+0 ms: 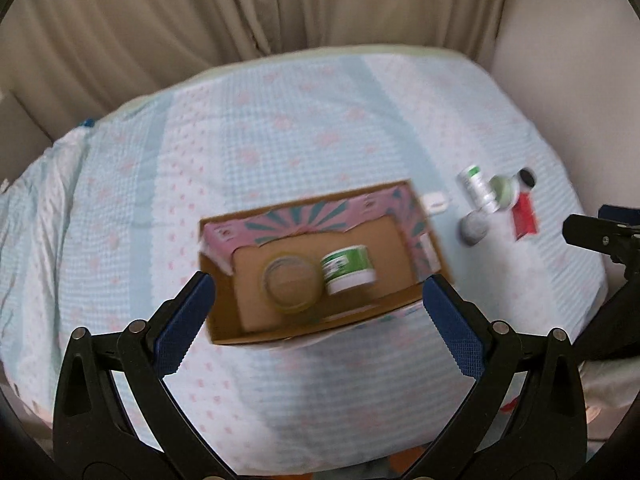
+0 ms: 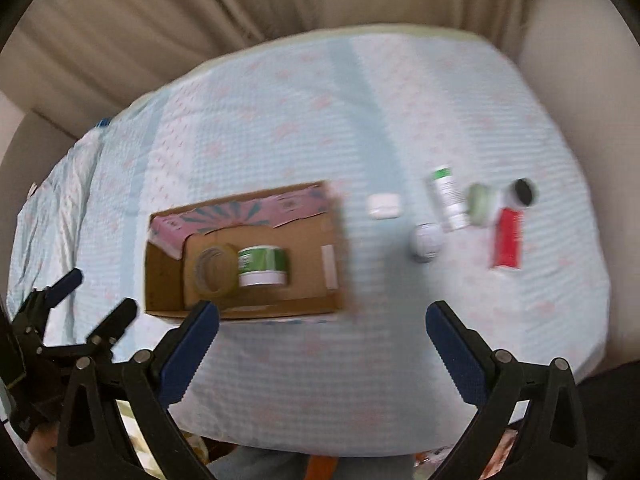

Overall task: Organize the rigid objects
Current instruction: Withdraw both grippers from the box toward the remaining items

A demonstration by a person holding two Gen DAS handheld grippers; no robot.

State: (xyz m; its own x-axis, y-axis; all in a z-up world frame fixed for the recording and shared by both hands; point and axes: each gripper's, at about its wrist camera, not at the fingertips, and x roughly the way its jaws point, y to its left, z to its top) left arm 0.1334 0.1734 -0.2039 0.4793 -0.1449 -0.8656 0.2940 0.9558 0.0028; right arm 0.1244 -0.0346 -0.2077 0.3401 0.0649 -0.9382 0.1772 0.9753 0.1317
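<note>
Open cardboard box on a quilted bed, holding a tape roll and, touching its right side, a green-and-white jar. Right of the box, loose on the cover: a small white case, a grey ball, a white bottle, a green lid, a black-capped container, a red tube. Left gripper and right gripper above the near edge, jaws wide apart, empty.

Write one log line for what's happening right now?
left gripper: open, above box | right gripper: open, empty | in box: tape roll, green jar | red tube: on bed
</note>
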